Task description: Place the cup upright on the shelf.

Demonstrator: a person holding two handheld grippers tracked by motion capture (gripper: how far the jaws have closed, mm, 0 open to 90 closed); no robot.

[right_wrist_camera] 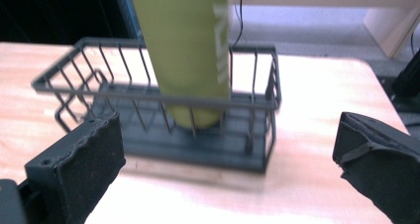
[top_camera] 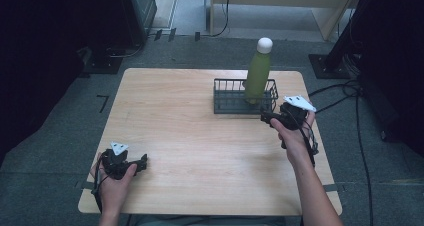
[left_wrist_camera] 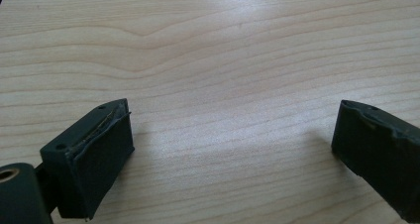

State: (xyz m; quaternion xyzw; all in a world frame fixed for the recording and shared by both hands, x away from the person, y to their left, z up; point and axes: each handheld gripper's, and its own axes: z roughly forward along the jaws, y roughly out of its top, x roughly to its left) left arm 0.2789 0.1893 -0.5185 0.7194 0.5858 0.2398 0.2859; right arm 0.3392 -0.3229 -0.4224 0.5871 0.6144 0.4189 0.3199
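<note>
A green bottle [top_camera: 258, 73] with a white cap [top_camera: 264, 45] stands upright in a dark wire basket [top_camera: 225, 102] near the far edge of the table [top_camera: 190, 136], right of the middle. The bottle sits toward the right end of the basket, its base down on the basket floor and its body rising well above the rim. The right gripper [top_camera: 266, 117] is held just beside the basket's near right corner, close to the right edge of the table, jaws pointing left toward the basket; in the right gripper view [right_wrist_camera: 228, 149] its 2 jaws stand wide apart, released, with nothing between them, and the basket [right_wrist_camera: 257, 105] and the lower part of the bottle [right_wrist_camera: 185, 50] lie straight ahead of them, a little apart from the pads. The left gripper [top_camera: 142, 162] rests low at the near left corner of the table, well apart from the basket, held by the person's left hand [top_camera: 116, 186]. In the left gripper view [left_wrist_camera: 233, 144] its 2 jaws are likewise spread wide and released, with bare wood grain between them. A cable [top_camera: 312, 145] trails from the right gripper along the forearm.
</note>
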